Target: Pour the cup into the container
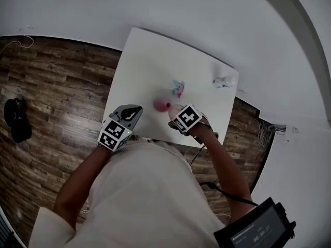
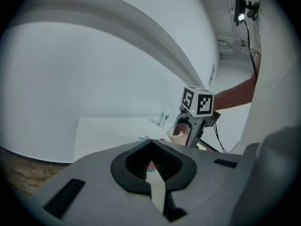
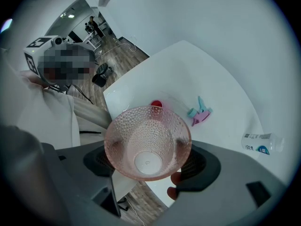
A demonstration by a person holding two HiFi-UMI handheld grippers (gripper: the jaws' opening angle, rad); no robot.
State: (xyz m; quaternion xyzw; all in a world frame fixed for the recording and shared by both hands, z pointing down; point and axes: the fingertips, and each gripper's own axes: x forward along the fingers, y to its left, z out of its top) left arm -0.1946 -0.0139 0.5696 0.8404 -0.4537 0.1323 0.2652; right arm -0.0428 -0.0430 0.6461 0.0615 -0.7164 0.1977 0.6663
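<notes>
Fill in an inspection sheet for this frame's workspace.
Surface: white table, standing on wood floor.
Job's things: pink dimpled cup held up, looks empty; red container on the table.
Clutter: teal-pink clip; bottle lying on its side.
Grippers: right claw shut on the cup; left claw shut, empty.
Cables: black cable near the right arm.
Surroundings: white wall; dark object on the floor.

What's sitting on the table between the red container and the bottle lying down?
Teal and pink clips lie between the red container and the bottle; the right gripper view shows it.
</notes>
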